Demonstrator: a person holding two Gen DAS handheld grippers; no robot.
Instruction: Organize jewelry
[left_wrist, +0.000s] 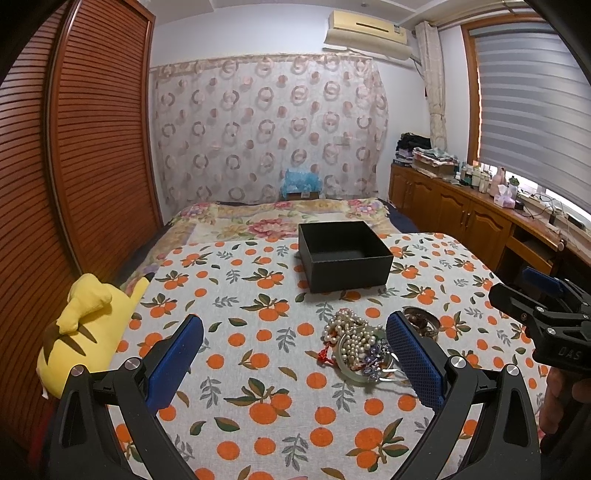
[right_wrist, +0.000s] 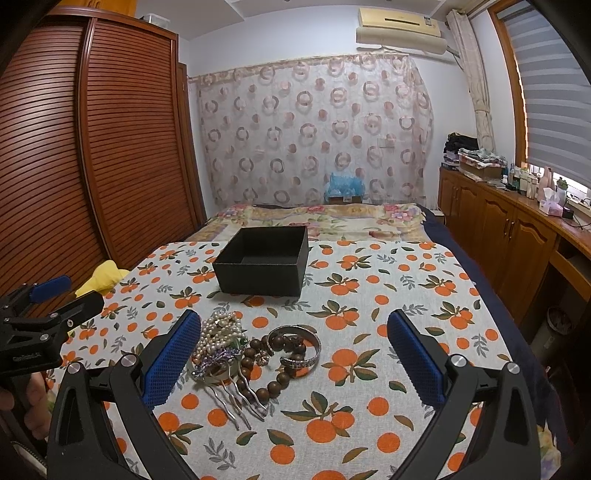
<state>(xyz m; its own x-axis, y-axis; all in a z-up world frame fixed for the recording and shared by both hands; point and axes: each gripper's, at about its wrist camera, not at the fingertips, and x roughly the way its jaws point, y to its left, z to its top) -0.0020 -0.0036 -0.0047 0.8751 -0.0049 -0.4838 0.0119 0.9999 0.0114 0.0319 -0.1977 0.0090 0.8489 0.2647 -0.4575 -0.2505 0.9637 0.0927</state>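
1. My left tool (left_wrist: 295, 363) has its blue pads wide apart, holding nothing, low over the surface (left_wrist: 258, 387) with the orange-print cloth. My right tool (right_wrist: 293, 363) is equally spread and empty.
2. The jewelry sits in one tangled heap near me: pearl strand (right_wrist: 218, 332), wooden bead bracelet (right_wrist: 271, 384), metal bangle (right_wrist: 299, 354), silver hair comb (right_wrist: 236, 398), and a purple beaded piece (right_wrist: 218, 360). All touching or overlapping.
3. The black box (right_wrist: 264, 264) stands open beyond the heap, apart from it; what shows of the inside looks empty. I judge nothing has been sorted yet.
4. Risk: the pearls lie over the comb and the purple piece. Pinching one item may drag its neighbours up, and they may drop short of the box.
5. Risk: the comb's thin tines and the bangle lie flat on the cloth; the pads could slip off them or bunch the fabric instead.
6. Risk: both tools flank the same heap; reaching together invites a knock.
7. Around: a yellow plush toy (left_wrist: 85, 325) at the left edge, bed (left_wrist: 277, 218) behind. Nothing blocks the way to the box.
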